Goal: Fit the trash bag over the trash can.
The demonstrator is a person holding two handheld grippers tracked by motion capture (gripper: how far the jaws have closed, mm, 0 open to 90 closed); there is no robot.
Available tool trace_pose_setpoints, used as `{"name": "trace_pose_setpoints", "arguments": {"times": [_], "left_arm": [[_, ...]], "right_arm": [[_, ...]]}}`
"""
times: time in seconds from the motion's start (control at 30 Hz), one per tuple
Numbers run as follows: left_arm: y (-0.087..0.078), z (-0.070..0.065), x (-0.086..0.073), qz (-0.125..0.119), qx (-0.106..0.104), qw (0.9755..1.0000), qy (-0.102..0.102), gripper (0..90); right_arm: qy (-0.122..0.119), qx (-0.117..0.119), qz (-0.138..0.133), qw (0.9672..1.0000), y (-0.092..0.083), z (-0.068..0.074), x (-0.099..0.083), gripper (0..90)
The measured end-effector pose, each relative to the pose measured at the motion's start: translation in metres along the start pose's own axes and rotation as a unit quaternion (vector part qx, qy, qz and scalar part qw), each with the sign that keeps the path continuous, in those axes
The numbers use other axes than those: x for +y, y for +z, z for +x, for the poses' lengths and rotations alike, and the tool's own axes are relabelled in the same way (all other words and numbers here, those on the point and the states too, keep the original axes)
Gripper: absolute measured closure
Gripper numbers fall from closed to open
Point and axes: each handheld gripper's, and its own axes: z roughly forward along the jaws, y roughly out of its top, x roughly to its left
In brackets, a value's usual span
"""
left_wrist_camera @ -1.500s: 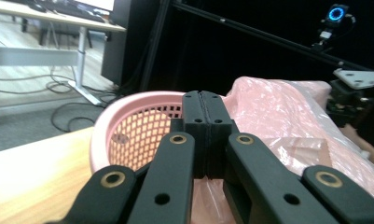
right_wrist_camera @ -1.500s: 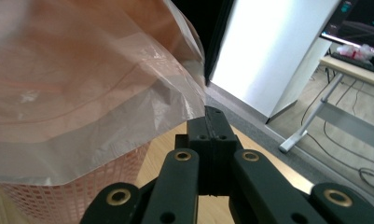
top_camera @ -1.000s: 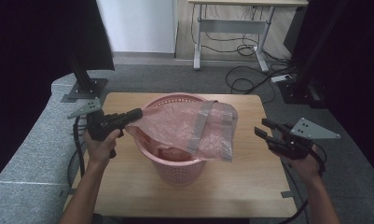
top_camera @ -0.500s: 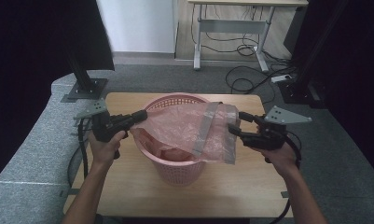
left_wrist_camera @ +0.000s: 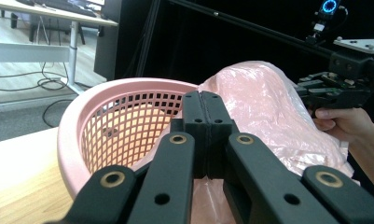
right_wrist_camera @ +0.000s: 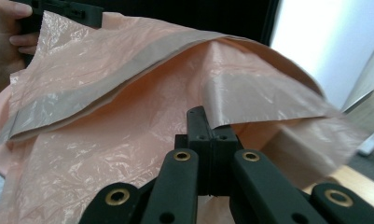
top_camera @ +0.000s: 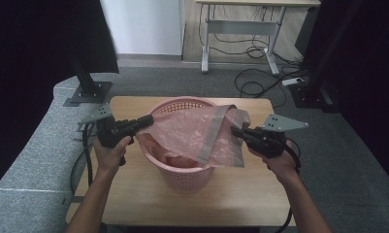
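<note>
Your left gripper (top_camera: 146, 120) is clamped on the near-left edge of the pink plastic bag (top_camera: 197, 133), which drapes over the pink basket (top_camera: 182, 174) on the wooden table (top_camera: 134, 194). Your right gripper (top_camera: 236, 131) has just closed its jaws on the bag's right edge. The film hides most of the basket's inside, and both pinch points sit behind the jaws

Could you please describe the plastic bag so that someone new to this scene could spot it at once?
On the wooden table stands a pink basket. Draped over its top is the bag: thin, crinkled, translucent pink film with a grey band, pinched at opposite edges by the left gripper and right gripper. Unlike the rigid lattice basket, it is soft.
</note>
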Motion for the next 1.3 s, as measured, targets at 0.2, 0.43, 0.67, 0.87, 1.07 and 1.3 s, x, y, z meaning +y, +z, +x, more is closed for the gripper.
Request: {"name": "trace_pose_setpoints", "arguments": {"times": [0.2, 0.43, 0.67, 0.87, 1.07, 1.3], "left_arm": [[-0.003, 0.002, 0.000, -0.001, 0.004, 1.0000, -0.002, 89.8], [-0.008, 0.007, 0.001, -0.002, 0.011, 0.9999, -0.003, 89.8], [-0.014, 0.011, 0.005, -0.008, 0.022, 0.9997, -0.001, 89.8], [-0.018, 0.014, 0.007, -0.012, 0.023, 0.9996, -0.006, 89.8], [-0.021, 0.013, 0.004, -0.011, 0.021, 0.9997, -0.004, 89.8], [-0.020, 0.012, 0.001, -0.001, 0.014, 0.9999, -0.007, 89.8]], "right_arm": [[-0.031, -0.028, 0.007, 0.9991, -0.015, -0.002, -0.005, 89.6], [-0.055, -0.061, 0.022, 0.9964, -0.030, -0.011, -0.015, 89.6], [-0.066, -0.098, 0.026, 0.9927, -0.046, -0.023, -0.018, 89.7], [-0.070, -0.115, 0.015, 0.9908, -0.061, -0.030, -0.017, 89.6], [-0.069, -0.121, 0.022, 0.9900, -0.063, -0.039, -0.022, 89.6], [-0.052, -0.092, 0.030, 0.9940, -0.061, -0.035, -0.047, 89.3]]}}
